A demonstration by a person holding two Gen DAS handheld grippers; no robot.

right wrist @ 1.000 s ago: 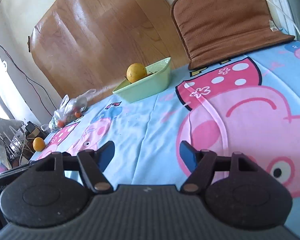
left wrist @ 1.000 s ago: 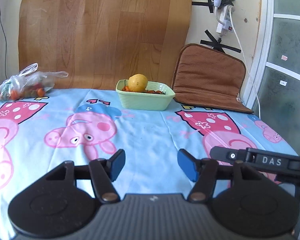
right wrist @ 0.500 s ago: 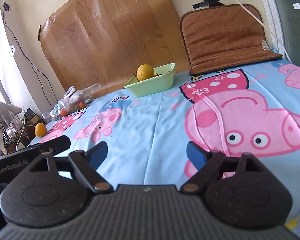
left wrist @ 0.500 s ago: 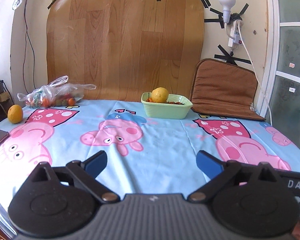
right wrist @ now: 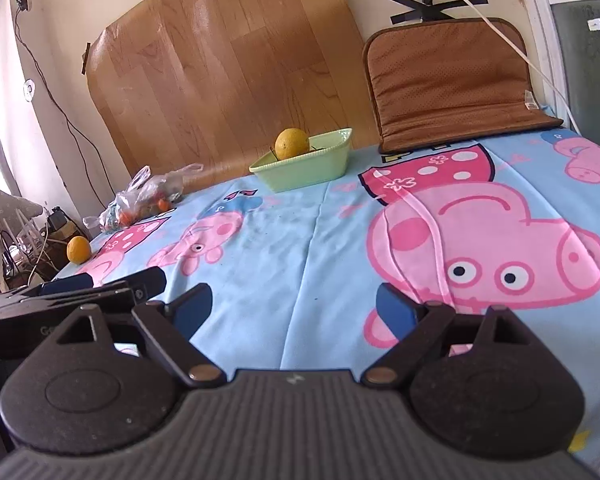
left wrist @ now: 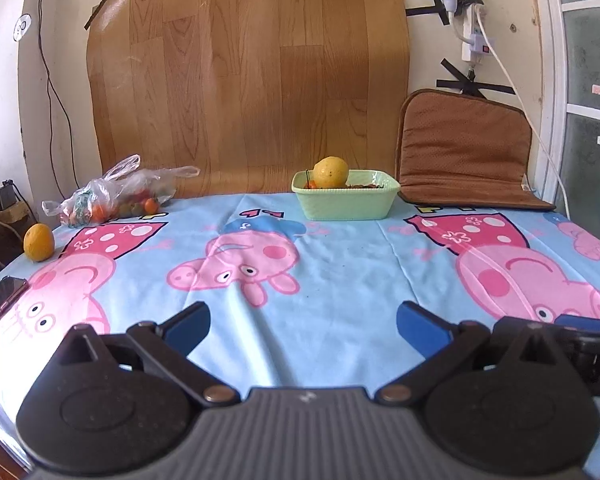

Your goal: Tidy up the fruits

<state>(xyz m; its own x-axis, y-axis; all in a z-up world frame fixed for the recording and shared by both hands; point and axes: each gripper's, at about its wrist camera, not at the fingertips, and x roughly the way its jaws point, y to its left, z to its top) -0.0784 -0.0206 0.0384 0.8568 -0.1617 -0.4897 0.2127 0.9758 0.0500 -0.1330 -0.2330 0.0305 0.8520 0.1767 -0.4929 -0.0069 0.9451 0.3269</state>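
Left gripper point(left wrist: 302, 326) jaws opening, nothing btwn them, low over bench point(left wrist: 340, 276) w/ cartoon cloth. Right gripper point(right wrist: 293, 307) jaws wide apart, empty. Green bowl point(left wrist: 345, 200) at far edge, well ahead of both, yellow fruit point(left wrist: 331, 172) sitting in it. Loose orange fruit point(left wrist: 38, 241) far left nr bench edge, just beside plastic bag point(left wrist: 116, 196) of small fruits.

Cartoon-pig tablecloth point(left wrist: 340, 280) covers table. Brown cushion point(left wrist: 460, 152) leans on wall at far right corner. Wood-pattern sheet point(left wrist: 244, 80) taped to wall behind far edge. Dark phone point(left wrist: 0, 296) lies at left edge. White cable point(left wrist: 516, 92) hangs near cushion.
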